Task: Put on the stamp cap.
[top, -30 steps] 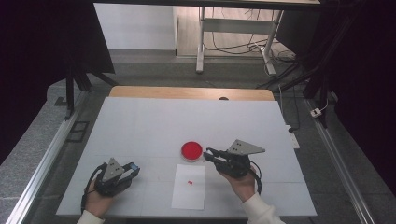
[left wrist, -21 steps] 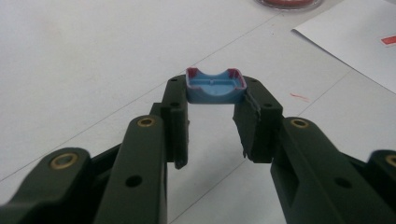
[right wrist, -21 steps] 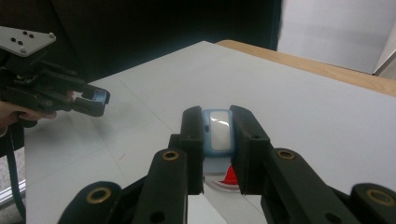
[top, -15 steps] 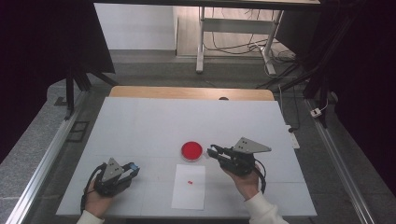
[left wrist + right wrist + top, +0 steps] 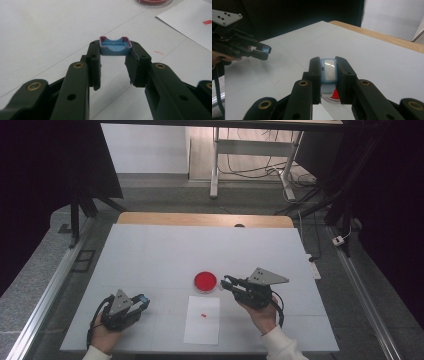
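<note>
My left gripper (image 5: 144,301) rests low at the table's near left, shut on a small blue plastic piece (image 5: 113,46) with red corners, held at the jaw tips (image 5: 115,50). My right gripper (image 5: 225,281) hovers just right of a round red dish (image 5: 205,281), shut on a light blue piece (image 5: 329,72) with a pale glossy face, pinched between its jaws (image 5: 328,62). In the right gripper view the red dish (image 5: 334,95) lies under the jaws, and the left gripper (image 5: 263,51) shows farther off at the left.
A white sheet of paper (image 5: 202,325) with a small red mark (image 5: 203,314) lies between the two hands at the near edge. The white tabletop (image 5: 200,250) stretches back to a wooden strip (image 5: 200,219). Metal rails run along both sides.
</note>
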`<state>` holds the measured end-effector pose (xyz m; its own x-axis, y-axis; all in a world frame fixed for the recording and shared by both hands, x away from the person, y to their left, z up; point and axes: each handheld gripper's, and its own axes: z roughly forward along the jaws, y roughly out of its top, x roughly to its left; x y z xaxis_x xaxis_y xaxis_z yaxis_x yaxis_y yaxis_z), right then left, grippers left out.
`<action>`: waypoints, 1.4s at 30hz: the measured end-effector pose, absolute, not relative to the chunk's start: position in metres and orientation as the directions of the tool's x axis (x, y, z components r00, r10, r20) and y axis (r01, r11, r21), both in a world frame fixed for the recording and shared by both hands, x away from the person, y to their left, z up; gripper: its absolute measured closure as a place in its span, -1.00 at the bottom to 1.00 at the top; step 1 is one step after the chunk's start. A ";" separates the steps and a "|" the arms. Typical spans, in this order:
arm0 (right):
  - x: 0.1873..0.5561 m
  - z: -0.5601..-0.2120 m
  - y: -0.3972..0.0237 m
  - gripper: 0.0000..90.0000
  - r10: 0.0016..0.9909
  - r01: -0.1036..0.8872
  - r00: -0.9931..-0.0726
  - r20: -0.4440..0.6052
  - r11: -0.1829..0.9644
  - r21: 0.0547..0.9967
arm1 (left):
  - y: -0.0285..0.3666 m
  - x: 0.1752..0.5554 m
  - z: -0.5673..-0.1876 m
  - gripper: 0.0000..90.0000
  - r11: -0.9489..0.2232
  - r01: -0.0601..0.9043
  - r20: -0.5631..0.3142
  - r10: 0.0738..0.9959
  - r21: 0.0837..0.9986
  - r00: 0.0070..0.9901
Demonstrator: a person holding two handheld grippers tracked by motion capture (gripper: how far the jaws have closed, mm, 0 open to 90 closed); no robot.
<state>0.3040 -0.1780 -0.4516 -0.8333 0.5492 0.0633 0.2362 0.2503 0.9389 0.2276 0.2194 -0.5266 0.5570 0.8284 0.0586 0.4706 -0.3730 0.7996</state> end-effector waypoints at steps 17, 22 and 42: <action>0.304 -0.451 -0.177 0.66 0.548 0.234 -0.834 0.058 0.256 0.938 | 0.209 0.227 -0.521 0.45 -0.373 0.450 0.052 0.813 0.811 0.580; 0.303 -0.451 -0.176 0.66 0.545 0.237 -0.836 0.069 0.245 0.940 | 0.204 0.226 -0.520 0.45 -0.380 0.442 0.055 0.805 0.813 0.591; 0.303 -0.452 -0.175 0.66 0.546 0.236 -0.835 0.067 0.245 0.940 | 0.179 0.234 -0.520 0.45 -0.408 0.429 0.052 0.771 0.806 0.635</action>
